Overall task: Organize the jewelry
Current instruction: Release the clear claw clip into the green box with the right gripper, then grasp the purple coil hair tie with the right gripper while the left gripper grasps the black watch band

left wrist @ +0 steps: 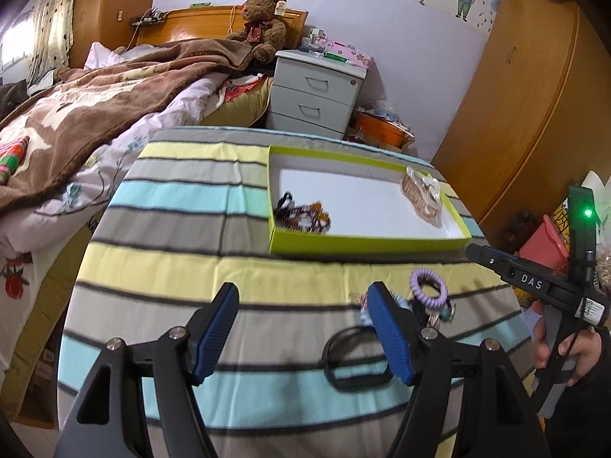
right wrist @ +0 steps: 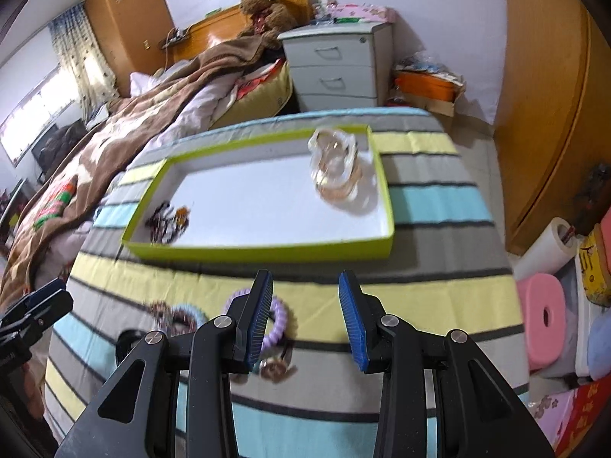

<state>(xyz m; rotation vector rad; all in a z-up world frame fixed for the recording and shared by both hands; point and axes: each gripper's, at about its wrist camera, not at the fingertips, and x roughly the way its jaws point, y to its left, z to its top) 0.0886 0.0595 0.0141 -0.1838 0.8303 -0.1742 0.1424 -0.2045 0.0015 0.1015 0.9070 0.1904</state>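
Observation:
A lime-green box (left wrist: 366,245) (right wrist: 267,253) with a white floor sits on the striped table. Dark beaded jewelry (left wrist: 305,217) (right wrist: 170,221) lies in its near left corner. Pale gold bangles (left wrist: 422,194) (right wrist: 338,170) lie at its right end. In front of the box lie a purple coil hair tie (left wrist: 427,289) (right wrist: 280,318), a black band (left wrist: 355,358), a bluish ring (right wrist: 187,316) and small charms (right wrist: 273,370). My left gripper (left wrist: 301,324) is open and empty above the cloth, left of the loose pieces. My right gripper (right wrist: 305,316) is open and empty above them.
The striped cloth (left wrist: 183,229) covers the table. A bed with a brown blanket (left wrist: 76,114) lies to the left. A grey drawer cabinet (left wrist: 317,91) stands behind. A wooden wardrobe (left wrist: 534,95) is at the right. Pink stool (right wrist: 544,316) and boxes crowd the floor at right.

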